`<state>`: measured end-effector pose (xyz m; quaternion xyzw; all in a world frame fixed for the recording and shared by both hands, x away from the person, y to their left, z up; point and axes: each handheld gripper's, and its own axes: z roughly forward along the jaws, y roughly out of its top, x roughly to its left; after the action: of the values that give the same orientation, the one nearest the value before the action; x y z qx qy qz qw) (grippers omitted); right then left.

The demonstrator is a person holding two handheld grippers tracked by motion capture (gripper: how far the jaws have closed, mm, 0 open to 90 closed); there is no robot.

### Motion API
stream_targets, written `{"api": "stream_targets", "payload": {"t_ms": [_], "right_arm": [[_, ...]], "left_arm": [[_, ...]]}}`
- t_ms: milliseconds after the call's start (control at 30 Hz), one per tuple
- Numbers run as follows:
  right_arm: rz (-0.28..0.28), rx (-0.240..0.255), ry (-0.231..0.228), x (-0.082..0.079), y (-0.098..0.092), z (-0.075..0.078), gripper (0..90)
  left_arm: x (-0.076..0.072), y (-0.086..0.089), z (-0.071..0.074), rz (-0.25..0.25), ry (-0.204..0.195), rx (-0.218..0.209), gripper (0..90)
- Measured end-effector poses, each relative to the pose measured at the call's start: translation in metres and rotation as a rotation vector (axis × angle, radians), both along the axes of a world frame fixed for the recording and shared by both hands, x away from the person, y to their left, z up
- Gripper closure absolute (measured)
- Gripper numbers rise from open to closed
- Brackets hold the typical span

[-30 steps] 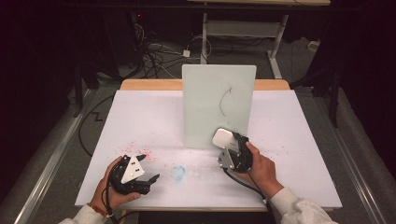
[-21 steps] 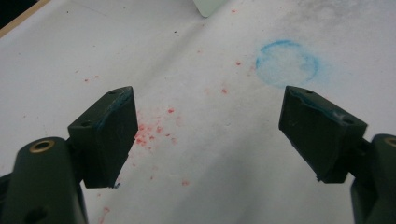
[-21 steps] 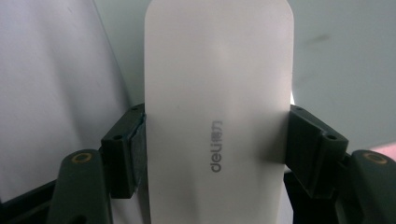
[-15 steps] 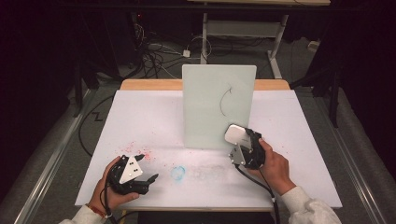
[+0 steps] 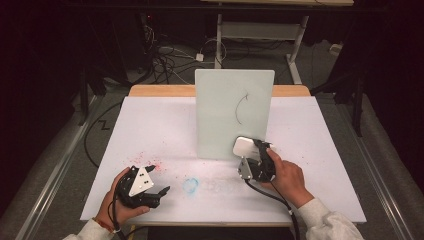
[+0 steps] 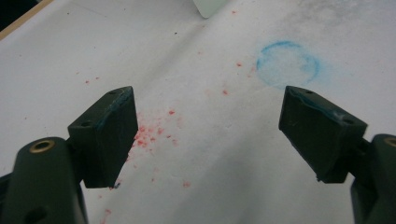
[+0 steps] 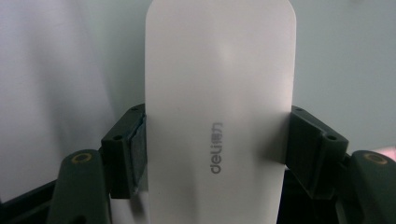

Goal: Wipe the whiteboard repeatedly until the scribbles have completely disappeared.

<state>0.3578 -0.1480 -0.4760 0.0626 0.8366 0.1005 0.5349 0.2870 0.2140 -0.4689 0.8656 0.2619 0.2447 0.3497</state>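
Eraser in right tool

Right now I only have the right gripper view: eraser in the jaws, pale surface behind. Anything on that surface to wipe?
Observer: Yes. It's a board standing upright on the table, with one curved black mark higher up than the eraser.
Operator: Left gripper in the way?
Observer: No. The left gripper rests at the near left of the table, jaws open, nothing between them.
Operator: Anything else on the table?
Observer: A smudged blue ring between the left gripper and the eraser.
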Motion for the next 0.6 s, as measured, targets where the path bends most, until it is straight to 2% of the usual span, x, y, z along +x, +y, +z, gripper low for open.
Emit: {"api": "stream_targets", "payload": {"t_ms": [33,67,133,233,333,433,600], "right_arm": [[0.016,-0.046,0.028,-0.001,0.002,-0.003,31.1],[0.016,-0.073,0.042,-0.002,0.002,-0.004,31.1],[0.014,-0.125,0.049,-0.003,0.001,-0.006,31.1],[0.012,-0.127,0.054,-0.002,-0.007,-0.006,31.1],[0.001,-0.127,0.039,-0.002,-0.008,-0.006,31.0],[-0.004,-0.125,0.011,-0.002,-0.002,-0.011,30.9],[0.012,-0.114,-0.014,-0.003,0.018,-0.013,31.0]], "left_arm": [[0.000,0.000,0.000,0.000,0.000,0.000,18.9],[0.000,0.000,0.000,0.001,-0.001,-0.001,18.9],[0.000,0.001,0.001,0.002,-0.002,0.000,18.9],[0.000,0.002,0.001,0.006,-0.003,-0.001,18.9],[0.000,0.000,0.001,0.002,-0.005,0.001,18.9],[-0.001,0.000,0.002,-0.003,-0.011,0.001,18.9],[0.001,0.001,0.001,-0.003,-0.009,-0.002,18.9]]}}
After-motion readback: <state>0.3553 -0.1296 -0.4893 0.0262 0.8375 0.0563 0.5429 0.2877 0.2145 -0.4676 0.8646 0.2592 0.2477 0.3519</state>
